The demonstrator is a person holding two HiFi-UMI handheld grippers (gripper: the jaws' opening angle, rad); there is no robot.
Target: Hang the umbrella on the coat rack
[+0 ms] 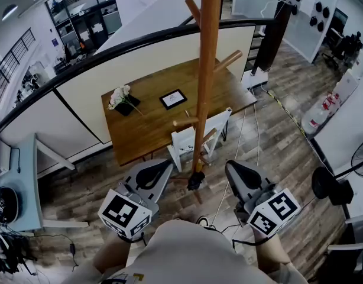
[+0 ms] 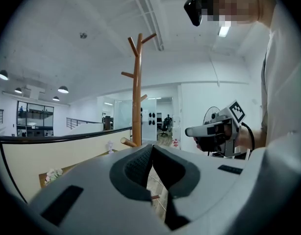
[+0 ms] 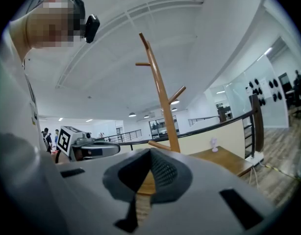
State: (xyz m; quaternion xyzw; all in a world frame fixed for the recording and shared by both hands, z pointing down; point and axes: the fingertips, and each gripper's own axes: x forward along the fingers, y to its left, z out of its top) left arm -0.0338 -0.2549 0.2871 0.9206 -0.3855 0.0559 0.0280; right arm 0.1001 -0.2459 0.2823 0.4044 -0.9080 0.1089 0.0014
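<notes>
Holding left gripper point(image 1: 158, 171) and right gripper point(image 1: 236, 171) shut on nothing, near the foot of the coat rack point(image 1: 206, 70). Finding no sure umbrella, only a small dark shape point(image 1: 196, 181) sitting low against the pole, possibly it. Judging the hanging either finished or not begun; unable to tell which.

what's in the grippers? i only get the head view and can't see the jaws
Observer: Nothing. In their own views the left gripper and the right gripper each have their jaws together with nothing between them.
Operator: ok, and the rack top is cut off for me, anything hanging up there
Observer: No. The left gripper view shows the rack right to its top, and the pegs there are bare.
</notes>
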